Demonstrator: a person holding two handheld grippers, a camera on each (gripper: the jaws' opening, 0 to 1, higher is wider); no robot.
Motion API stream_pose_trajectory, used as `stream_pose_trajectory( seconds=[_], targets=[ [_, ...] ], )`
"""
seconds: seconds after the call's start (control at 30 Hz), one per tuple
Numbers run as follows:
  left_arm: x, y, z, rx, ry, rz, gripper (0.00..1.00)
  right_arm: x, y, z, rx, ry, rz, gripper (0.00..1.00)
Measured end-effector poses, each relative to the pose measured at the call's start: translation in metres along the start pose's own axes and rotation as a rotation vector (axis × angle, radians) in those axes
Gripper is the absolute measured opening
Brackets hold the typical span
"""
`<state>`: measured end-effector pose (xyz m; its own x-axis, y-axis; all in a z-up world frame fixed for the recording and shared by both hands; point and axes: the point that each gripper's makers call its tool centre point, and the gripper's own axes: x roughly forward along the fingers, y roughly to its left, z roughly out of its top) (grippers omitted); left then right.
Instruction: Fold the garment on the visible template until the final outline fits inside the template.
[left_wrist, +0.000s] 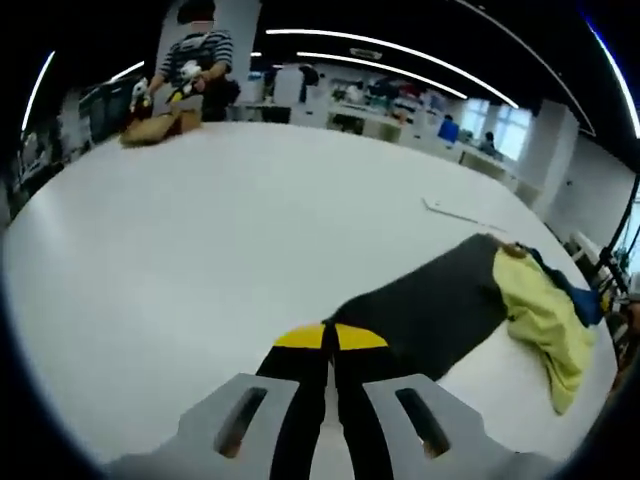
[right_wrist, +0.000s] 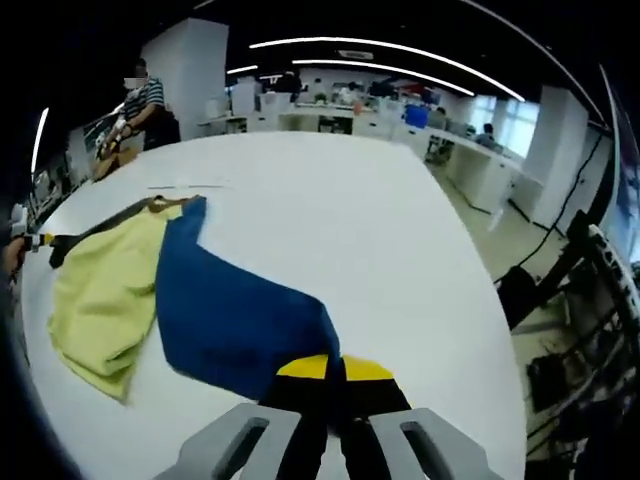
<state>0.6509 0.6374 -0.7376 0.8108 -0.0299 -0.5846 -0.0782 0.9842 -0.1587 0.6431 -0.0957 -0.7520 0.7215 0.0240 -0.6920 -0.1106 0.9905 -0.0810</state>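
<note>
Soft matt cloth garment (right_wrist: 230, 315); smooth white table (right_wrist: 380, 230)

Left gripper (left_wrist: 329, 338): jaws pressed together, yellow tips meeting, pinching dark cloth. Right gripper (right_wrist: 335, 368): jaws likewise closed, clamped on a blue fabric edge.

Left tongs (left_wrist: 329, 345) black, yellow tips, grey mounts, right tongs (right_wrist: 334, 375) alike

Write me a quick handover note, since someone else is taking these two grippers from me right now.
Left gripper: shut on the garment's dark grey section.
Right gripper: shut on the garment's blue section.
The garment lies spread on the white table, its yellow section between the two.
Done: both ends gripped.
Left: all the folding. I can't make out a template outline.
</note>
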Motion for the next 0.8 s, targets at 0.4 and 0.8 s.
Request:
stream_pose_trajectory(
  seconds=[0.4, 0.8],
  targets=[
    [0.011, 0.005, 0.009, -0.037, -0.001, 0.004, 0.0, 0.013, -0.045, -0.013, 0.005, 0.063, -0.053, 0.0],
    [0.011, 0.016, 0.012, 0.105, 0.022, 0.067, 0.0, 0.02, -0.084, -0.01, 0.098, 0.059, -0.066, 0.0]
  ],
)
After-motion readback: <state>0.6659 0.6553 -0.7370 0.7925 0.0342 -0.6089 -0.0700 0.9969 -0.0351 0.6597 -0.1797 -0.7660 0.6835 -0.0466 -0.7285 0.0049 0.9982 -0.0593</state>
